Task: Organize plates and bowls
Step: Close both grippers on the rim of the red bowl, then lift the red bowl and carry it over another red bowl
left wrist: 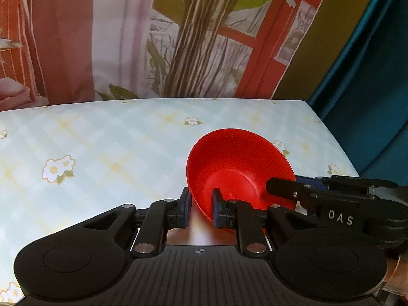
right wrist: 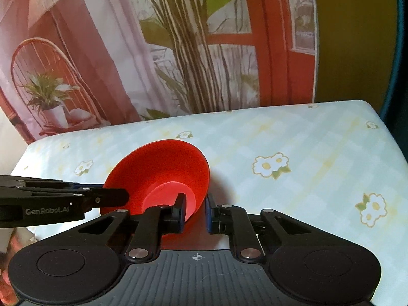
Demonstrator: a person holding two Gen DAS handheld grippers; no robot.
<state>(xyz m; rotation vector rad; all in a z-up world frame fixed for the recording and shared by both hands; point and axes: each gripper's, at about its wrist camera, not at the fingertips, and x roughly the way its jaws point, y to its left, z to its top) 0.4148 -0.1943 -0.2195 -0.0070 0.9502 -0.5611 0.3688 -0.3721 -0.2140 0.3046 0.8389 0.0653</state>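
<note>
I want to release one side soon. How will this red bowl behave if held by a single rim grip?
The red bowl looks thin, probably light plastic. The left tongs and right tongs each straddle its rim, so with one released it may pivot. Its smooth surface could slip.

Each fisheye sits just behind its own gripper, looking forward along the fingers and slightly down, close over the floral tablecloth (left wrist: 102,140) toward the printed backdrop (left wrist: 193,38) at 12 o'clock. Both views share the red bowl (left wrist: 237,163) (right wrist: 163,168): at 1 o'clock from the left wrist, 11 o'clock from the right. Each sees the other gripper entering sideways.
</note>
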